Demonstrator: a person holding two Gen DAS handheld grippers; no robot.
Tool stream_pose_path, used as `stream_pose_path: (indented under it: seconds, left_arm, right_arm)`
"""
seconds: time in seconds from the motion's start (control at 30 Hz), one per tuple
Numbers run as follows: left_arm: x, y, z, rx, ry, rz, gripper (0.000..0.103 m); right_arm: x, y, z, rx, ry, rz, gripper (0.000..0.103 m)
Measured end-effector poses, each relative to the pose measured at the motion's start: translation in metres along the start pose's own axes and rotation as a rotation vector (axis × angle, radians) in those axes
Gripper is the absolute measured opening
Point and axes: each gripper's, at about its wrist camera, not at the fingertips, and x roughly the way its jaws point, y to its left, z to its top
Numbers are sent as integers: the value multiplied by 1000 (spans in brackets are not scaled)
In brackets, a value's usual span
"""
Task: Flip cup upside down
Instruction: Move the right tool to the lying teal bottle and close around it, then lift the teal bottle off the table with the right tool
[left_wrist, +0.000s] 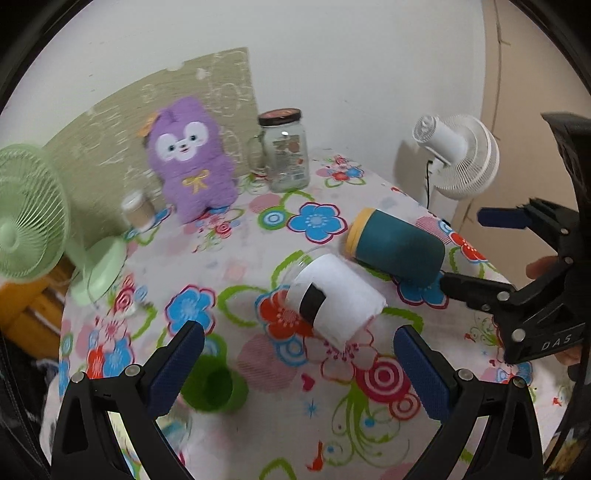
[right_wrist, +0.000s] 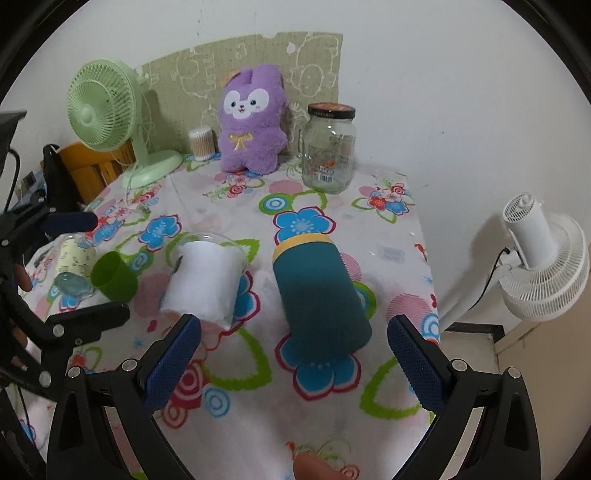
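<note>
A teal cup with a yellow rim (right_wrist: 317, 295) lies on its side on the flowered tablecloth, rim toward the wall; it also shows in the left wrist view (left_wrist: 397, 246). My right gripper (right_wrist: 293, 360) is open and empty, its fingers astride the cup's near end, apart from it. A clear cup with a white sleeve (left_wrist: 332, 297) lies on its side just ahead of my left gripper (left_wrist: 299, 363), which is open and empty. The same cup shows in the right wrist view (right_wrist: 207, 280). The right gripper appears in the left view (left_wrist: 480, 254).
A small green cup (right_wrist: 112, 275) and a lying glass (right_wrist: 74, 271) sit at the left. A purple plush (right_wrist: 253, 122), glass jar (right_wrist: 328, 147), cotton swab tub (right_wrist: 201, 142) and green fan (right_wrist: 107, 110) stand at the back. A white fan (right_wrist: 543, 258) stands beyond the table's right edge.
</note>
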Motion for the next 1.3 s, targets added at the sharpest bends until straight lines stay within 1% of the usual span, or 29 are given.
stream_pose_path:
  seconds: [0.07,0.27,0.37,0.5,0.6,0.73,0.83,0.93,0.97,1.0,1.07,1.3]
  left_arm:
    - [10,-4,8,36,10,-17,103]
    - [32,-15,20,120,35,-11,103]
    - [45,-20,23,157,61,-16,103]
    - [56,-24,27,183,73,-5,103]
    - [64,-27,30,201,81,8,103]
    - [73,-26,33,212,93,6,103]
    - [76,-26,33,219,96,9,103]
    - [77,-25,34,223,99,2,103]
    - [77,-25,34,227,100,3,103]
    - [77,-26,34,230,100,4,103]
    - [77,-26,34,234,98,6,103]
    - [75,-25,35,232,100,9,103]
  right_arm:
    - [8,-3,3,3,11,12,102]
    - [30,-14,9,27,53,43,102]
    - [39,-17,11,34,68,49,102]
    - [50,-21,12,33,84,49,102]
    - [57,-25,13,31,97,62,101]
    - [66,-27,15,27,121,88,101]
    - [74,-26,16,13,142,112,92]
    - [80,-24,17,-7,155,97,84]
    - [82,-24,18,-15,156,107,74]
    - [82,-24,19,-15,158,127,73]
    - [83,-24,19,-19,160,144,72]
    - [81,-20,21,-39,167,143,72]
